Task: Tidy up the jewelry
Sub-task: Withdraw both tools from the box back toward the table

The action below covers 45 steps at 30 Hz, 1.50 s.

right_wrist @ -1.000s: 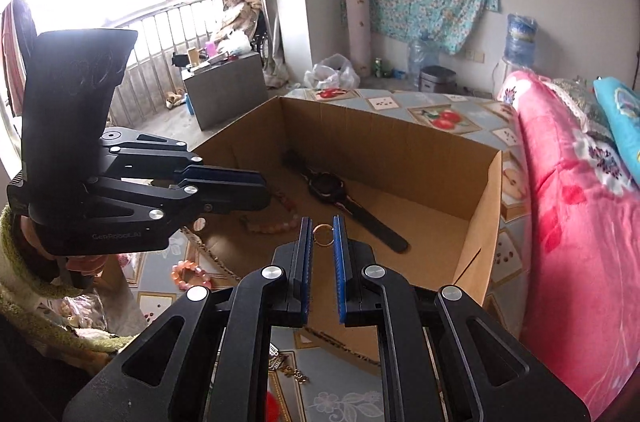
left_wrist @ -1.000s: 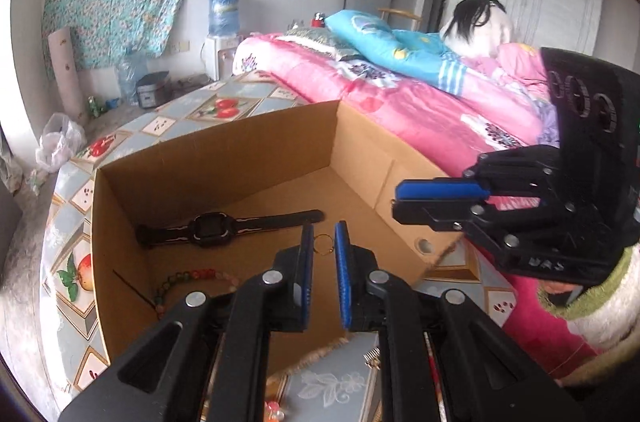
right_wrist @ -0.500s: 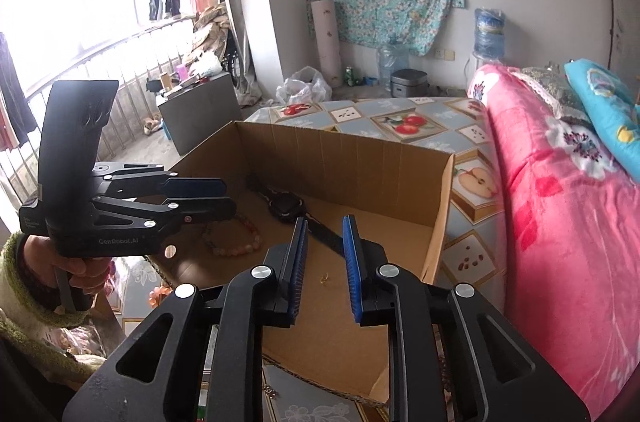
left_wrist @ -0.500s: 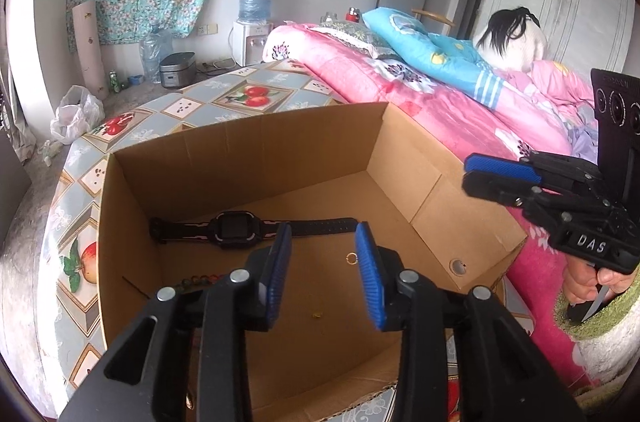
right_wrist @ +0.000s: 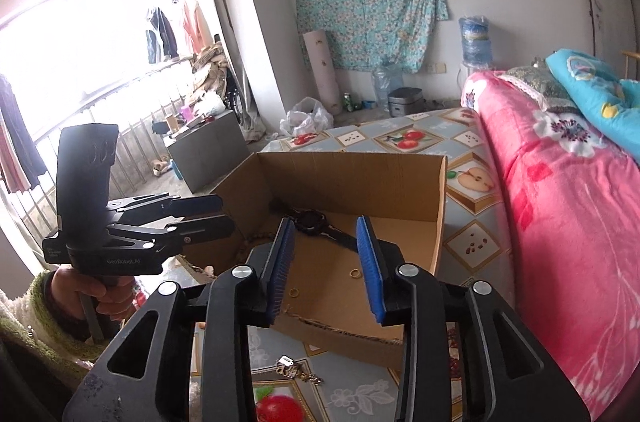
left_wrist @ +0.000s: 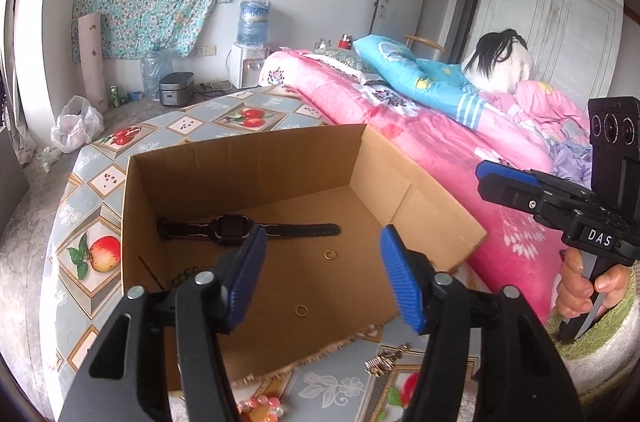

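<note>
An open cardboard box stands on the fruit-print table. On its floor lie a black watch and two small gold rings, one near the strap and one nearer me. Dark beads peek out behind a finger. My left gripper hovers over the box's near edge, jaws opening, nothing between them. My right gripper hangs at the box's right side, jaws also opening and empty.
A bed with a pink blanket runs along the table's right side. Loose jewelry lies on the tablecloth in front of the box: pink beads and a metal clip. A hand holds the right gripper.
Each gripper was shut on a small gold ring above the box. Both have opened, the rings now lie on the box floor, and both grippers have drawn back and up.
</note>
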### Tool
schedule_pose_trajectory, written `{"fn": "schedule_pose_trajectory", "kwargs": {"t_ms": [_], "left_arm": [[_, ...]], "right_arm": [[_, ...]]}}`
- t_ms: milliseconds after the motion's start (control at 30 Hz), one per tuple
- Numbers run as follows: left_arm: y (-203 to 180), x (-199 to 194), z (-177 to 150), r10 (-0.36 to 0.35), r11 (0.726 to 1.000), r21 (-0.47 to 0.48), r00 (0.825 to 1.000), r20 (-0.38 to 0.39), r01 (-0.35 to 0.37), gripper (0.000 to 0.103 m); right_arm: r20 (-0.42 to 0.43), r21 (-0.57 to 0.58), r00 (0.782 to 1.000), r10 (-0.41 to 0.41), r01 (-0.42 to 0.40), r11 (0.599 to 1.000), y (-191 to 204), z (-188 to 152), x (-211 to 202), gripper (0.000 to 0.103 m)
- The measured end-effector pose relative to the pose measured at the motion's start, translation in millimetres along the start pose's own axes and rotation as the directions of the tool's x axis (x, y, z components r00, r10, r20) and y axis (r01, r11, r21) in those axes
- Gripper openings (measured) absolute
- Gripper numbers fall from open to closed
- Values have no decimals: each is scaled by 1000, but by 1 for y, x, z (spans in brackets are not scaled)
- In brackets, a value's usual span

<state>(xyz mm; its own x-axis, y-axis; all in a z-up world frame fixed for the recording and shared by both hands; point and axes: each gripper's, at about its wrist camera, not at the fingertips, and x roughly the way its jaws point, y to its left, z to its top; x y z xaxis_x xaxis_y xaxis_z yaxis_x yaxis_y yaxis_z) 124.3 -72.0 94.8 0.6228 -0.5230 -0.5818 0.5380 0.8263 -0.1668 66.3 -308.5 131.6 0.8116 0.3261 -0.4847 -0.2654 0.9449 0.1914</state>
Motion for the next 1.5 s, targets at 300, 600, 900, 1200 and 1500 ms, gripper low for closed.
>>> {"fn": "schedule_pose_trajectory", "kwargs": {"t_ms": [300,600,900,1200,1500], "left_arm": [[-13,-40,-22,-59,998,7,996,61,59,82],[-24,-45,-51,-58,998,16,998,14,58,96],[-41,0,-94,43,998,52,981,-188,-34,97],[-47,45,-113,131,989,109,945,-301,-103,97],[-47,71,-123,205,976,149,907,-368,-160,97]], "right_arm": [[31,-58,997,67,-65,996,28,-13,-25,65],[-11,-91,996,85,-85,992,41,-35,-38,85],[-168,6,979,-117,120,993,11,-75,-17,92],[-364,5,883,-297,320,947,-11,-104,33,92],[-445,-19,835,-323,352,936,-14,-112,56,92]]}}
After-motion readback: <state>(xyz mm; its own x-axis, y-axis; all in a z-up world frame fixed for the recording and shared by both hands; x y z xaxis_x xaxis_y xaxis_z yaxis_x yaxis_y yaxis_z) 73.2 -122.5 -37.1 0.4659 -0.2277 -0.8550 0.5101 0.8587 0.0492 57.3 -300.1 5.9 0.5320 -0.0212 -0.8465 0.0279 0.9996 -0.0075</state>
